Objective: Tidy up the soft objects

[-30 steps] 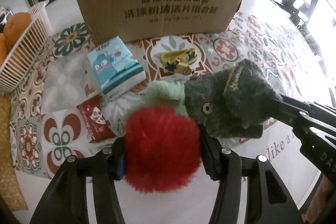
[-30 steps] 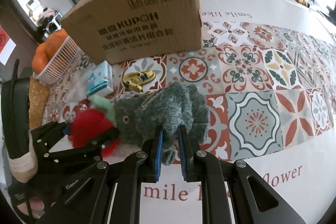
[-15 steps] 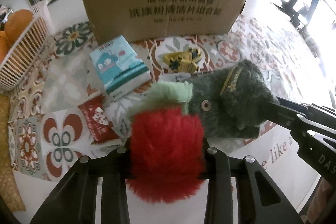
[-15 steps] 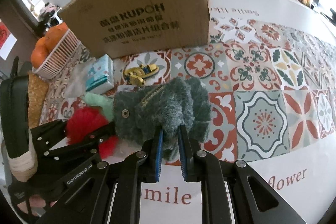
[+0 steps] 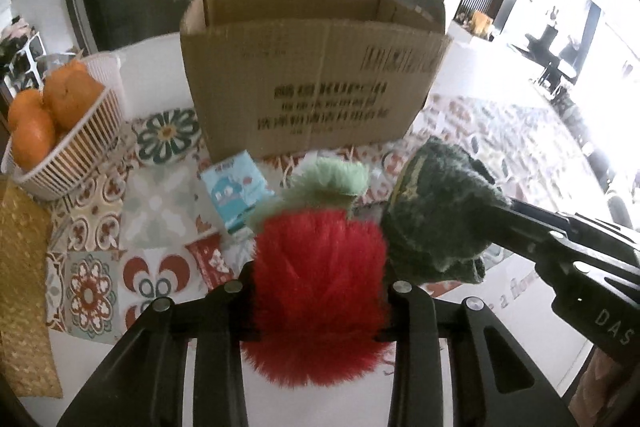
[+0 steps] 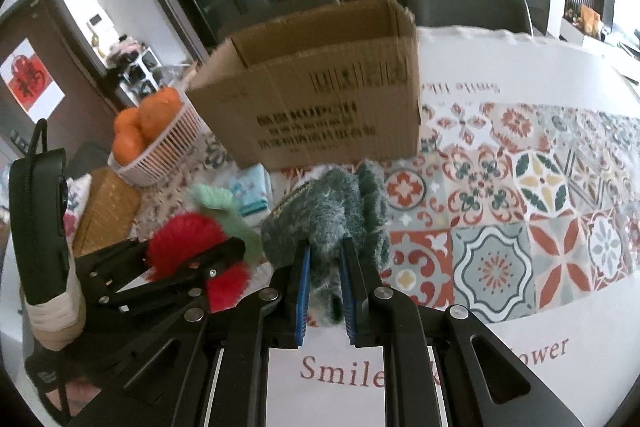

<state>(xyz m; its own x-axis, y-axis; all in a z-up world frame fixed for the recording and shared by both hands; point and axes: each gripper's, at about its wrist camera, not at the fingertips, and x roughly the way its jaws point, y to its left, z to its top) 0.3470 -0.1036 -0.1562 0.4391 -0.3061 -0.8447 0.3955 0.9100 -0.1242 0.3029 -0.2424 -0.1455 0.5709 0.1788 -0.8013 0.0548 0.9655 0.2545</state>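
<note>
A fluffy red pom-pom [image 5: 320,287] with a pale green furry tuft [image 5: 332,183] is sitting squeezed between the fingers of the left gripper [image 5: 320,301], in front of the open corrugated cardboard box [image 5: 312,75]. Beside it, a shaggy dark green plush pouch [image 6: 332,223] is being pinched by the right gripper [image 6: 325,291], whose blue-padded fingers [image 6: 302,291] are standing narrowly apart around its fuzzy lower edge.
</note>
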